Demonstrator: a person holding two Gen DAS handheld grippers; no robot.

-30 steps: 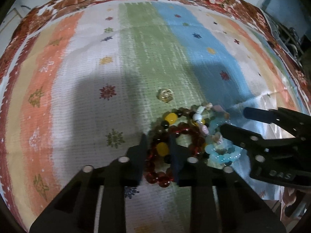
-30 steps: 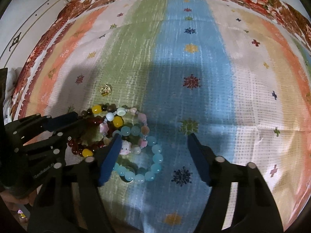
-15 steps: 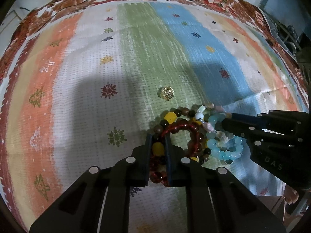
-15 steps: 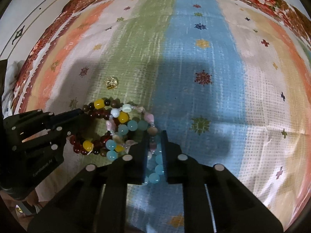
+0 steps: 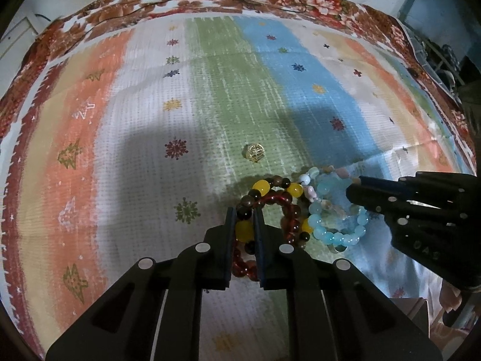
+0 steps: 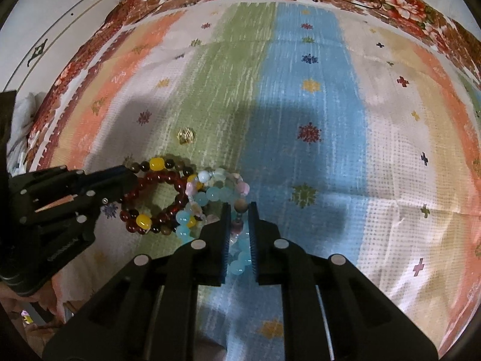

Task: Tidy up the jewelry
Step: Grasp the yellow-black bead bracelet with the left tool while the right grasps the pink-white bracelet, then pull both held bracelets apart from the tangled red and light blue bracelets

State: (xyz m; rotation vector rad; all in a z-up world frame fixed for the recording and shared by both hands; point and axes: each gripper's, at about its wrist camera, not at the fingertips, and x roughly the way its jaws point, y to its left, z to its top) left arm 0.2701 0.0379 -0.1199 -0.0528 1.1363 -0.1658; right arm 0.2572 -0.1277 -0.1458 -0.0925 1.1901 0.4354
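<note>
Both tools are closed on the tangled bracelets, which lie in a heap on the striped cloth [image 5: 126, 138] of the bed, toward its near edge and about midway across, where the green and blue stripes meet.

Left tool [image 5: 244, 225]: jaws pressed together on the dark red and yellow bead bracelet [image 5: 272, 200], a yellow bead pinched between the pads.

Right tool [image 6: 239, 225]: jaws pinching the pale blue bead bracelet [image 6: 215, 194] together with a pink and white beaded strand [image 6: 240, 185] that lies over it — whether one or both are truly gripped cannot be told.

A small gold ornament [image 5: 254, 152] sits apart, just beyond the heap toward the far edge.

Judgement on the step in hand: separating the strands. The bracelets overlap where red meets blue, so the pull should be slow and level, each tool drawing toward its own side edge, watching for snagged beads. A grip on a single round bead may slip — a lift before the strands clear would likely drag the whole heap. Keep the ornament undisturbed.
</note>
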